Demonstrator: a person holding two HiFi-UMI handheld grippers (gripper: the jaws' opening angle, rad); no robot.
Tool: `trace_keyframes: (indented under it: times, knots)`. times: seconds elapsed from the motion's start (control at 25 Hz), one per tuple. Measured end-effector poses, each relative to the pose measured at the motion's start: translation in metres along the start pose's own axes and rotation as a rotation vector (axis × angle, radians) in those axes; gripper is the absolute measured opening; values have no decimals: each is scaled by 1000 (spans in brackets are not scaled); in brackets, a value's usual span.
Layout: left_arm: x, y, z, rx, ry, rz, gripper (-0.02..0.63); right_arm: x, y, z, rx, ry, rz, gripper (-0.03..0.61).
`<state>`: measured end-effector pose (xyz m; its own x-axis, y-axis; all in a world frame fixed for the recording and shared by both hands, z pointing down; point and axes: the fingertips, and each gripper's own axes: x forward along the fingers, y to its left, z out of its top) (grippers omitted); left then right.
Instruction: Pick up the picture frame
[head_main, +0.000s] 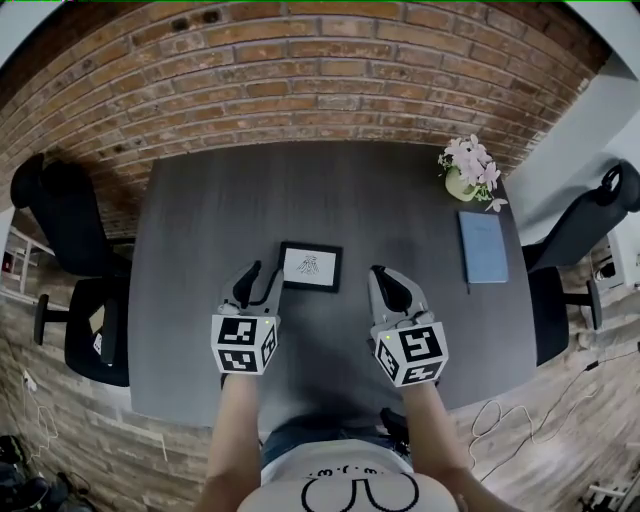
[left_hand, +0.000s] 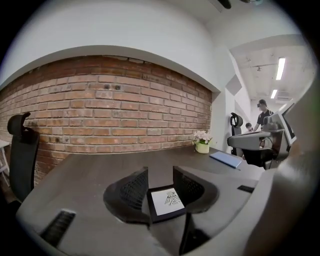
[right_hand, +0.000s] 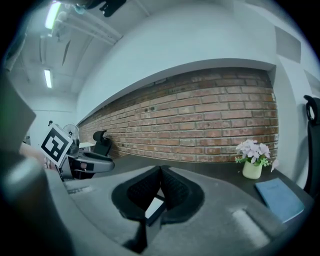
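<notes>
Flat on the dark grey, matte desk (head_main: 330, 190) lies the picture frame (head_main: 311, 267), a thin black rectangle around a white sheet with a small line drawing, near the desk's middle and just ahead of both claws. Two bare forearms (head_main: 232, 430) reach up from the lower edge of the head view, each ending in a marker cube (head_main: 244, 343) printed with black-and-white squares, and both tools point away toward the rough red brick wall (head_main: 300, 70), tipped slightly down. The left claw (head_main: 265, 278) stands with its ribbed black jaws apart; in its own view the frame shows in the gap between them, lying on the desk and seemingly not touched by either pad. The right claw (head_main: 378, 272) has its jaws pressed together with nothing between them, off the frame's right edge. At the far right corner a small rounded pale pot (head_main: 458, 185) holds pink-white flowers (head_main: 473, 160), and a slim blue notebook (head_main: 483, 246) lies flat beside it. A black office chair (head_main: 70, 250) stands off each side of the desk.
</notes>
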<state>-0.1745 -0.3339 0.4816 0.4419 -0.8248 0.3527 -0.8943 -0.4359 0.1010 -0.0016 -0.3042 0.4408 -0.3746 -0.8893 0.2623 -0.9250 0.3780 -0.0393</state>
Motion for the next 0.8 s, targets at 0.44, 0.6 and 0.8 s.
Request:
trace_keyframes:
  times: [0.44, 0.6, 0.8]
  knots:
    - [69, 19, -69, -60, 210, -7, 141, 44, -17, -47, 47, 117, -36, -3]
    - [89, 23, -92, -75, 284, -1, 135, 56, -20, -64, 61, 155, -35, -3]
    - [104, 30, -110, -104, 343, 28, 114, 67, -19, -77, 64, 189, -22, -3]
